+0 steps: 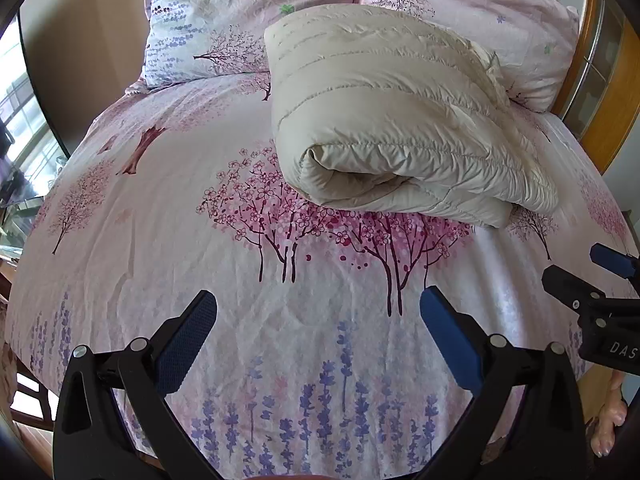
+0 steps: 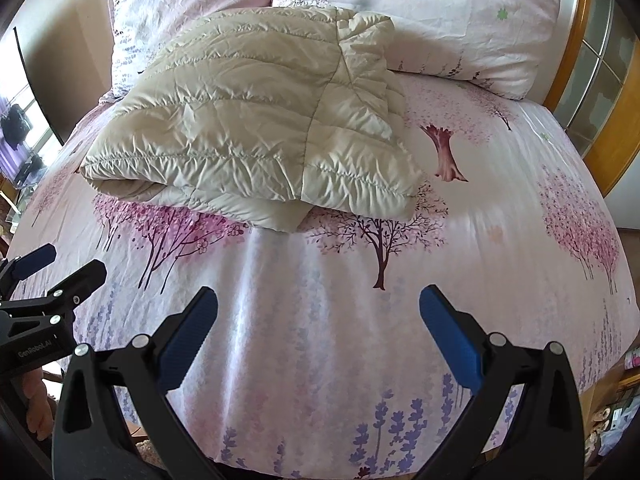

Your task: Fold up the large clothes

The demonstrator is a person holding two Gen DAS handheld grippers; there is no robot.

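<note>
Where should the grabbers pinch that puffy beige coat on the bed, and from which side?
Probably the near edge of the puffy beige coat, coming straight forward from the foot of the bed. The folded layers there end in flat, thin flaps that open jaws could close over. The rolled end looks too thick. Both the left gripper and right gripper are open and empty.

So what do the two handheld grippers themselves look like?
Both match: the left gripper and right gripper have black plastic frames with silver rivets and two fingers faced with textured blue pads. White lettering marks the bodies: "GenRobot.AI" on the left, partly visible "DAS" on the right. No cables or sleeves show.
</note>
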